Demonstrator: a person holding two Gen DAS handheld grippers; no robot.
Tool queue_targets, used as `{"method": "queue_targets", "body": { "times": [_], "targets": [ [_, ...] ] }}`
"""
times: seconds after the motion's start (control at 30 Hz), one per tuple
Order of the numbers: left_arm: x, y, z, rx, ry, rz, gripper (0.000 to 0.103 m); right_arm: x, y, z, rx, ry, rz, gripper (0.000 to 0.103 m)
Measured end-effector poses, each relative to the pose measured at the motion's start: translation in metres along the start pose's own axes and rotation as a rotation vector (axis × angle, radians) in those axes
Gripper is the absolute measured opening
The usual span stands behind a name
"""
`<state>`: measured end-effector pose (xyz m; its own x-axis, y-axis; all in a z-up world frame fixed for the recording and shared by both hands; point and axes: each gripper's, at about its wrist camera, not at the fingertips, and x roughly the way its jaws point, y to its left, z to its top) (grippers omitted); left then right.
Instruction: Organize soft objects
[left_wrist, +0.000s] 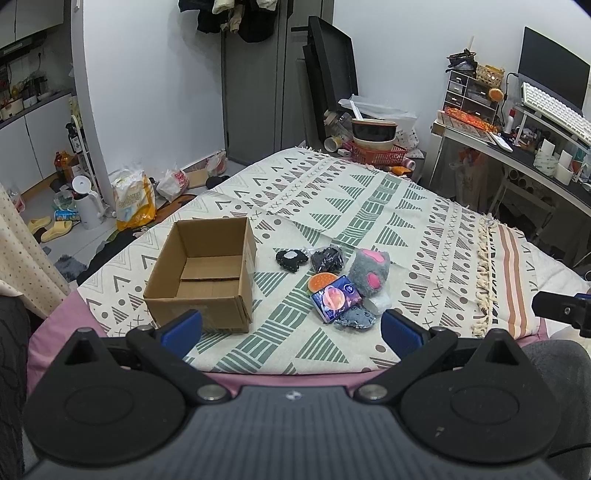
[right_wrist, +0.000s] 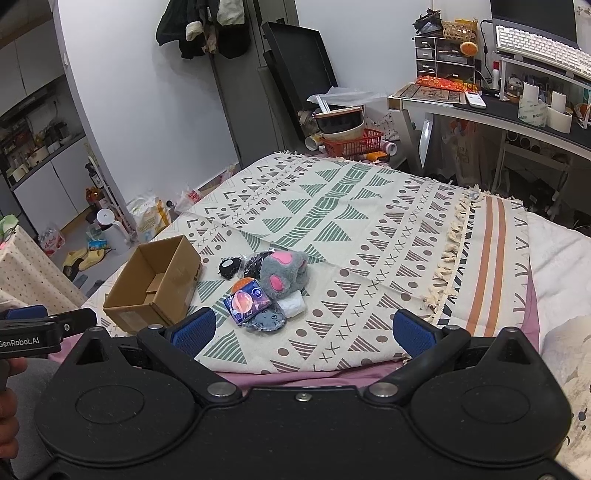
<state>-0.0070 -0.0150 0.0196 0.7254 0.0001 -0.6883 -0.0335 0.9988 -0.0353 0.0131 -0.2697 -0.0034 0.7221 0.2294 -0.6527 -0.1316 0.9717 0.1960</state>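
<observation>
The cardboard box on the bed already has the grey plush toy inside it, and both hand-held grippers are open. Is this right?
Not quite. The cardboard box is empty; the grey plush toy lies on the bed beside it, in the pile. The left wrist view shows this. Both hand-held grippers are open.

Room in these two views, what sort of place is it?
Probably a small studio flat: a bed under a patterned cream and green blanket, a cluttered dark desk with a white keyboard, and white kitchen cabinets.
</observation>
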Motion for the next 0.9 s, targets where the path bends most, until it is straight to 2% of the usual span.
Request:
{"method": "queue_targets", "body": {
  "times": [0.6, 0.9],
  "targets": [
    [-0.011, -0.003, -0.002, 0.007, -0.016, 0.013, 0.102, -0.003, 0.002, -0.002, 0.005, -0.007, -0.001, 0.103],
    [0.002, -0.001, -0.004, -0.004, 0.003, 0.017, 0.102, 0.007, 0.001, -0.001, 0.009, 0.007, 0.004, 0.103]
  ]
}}
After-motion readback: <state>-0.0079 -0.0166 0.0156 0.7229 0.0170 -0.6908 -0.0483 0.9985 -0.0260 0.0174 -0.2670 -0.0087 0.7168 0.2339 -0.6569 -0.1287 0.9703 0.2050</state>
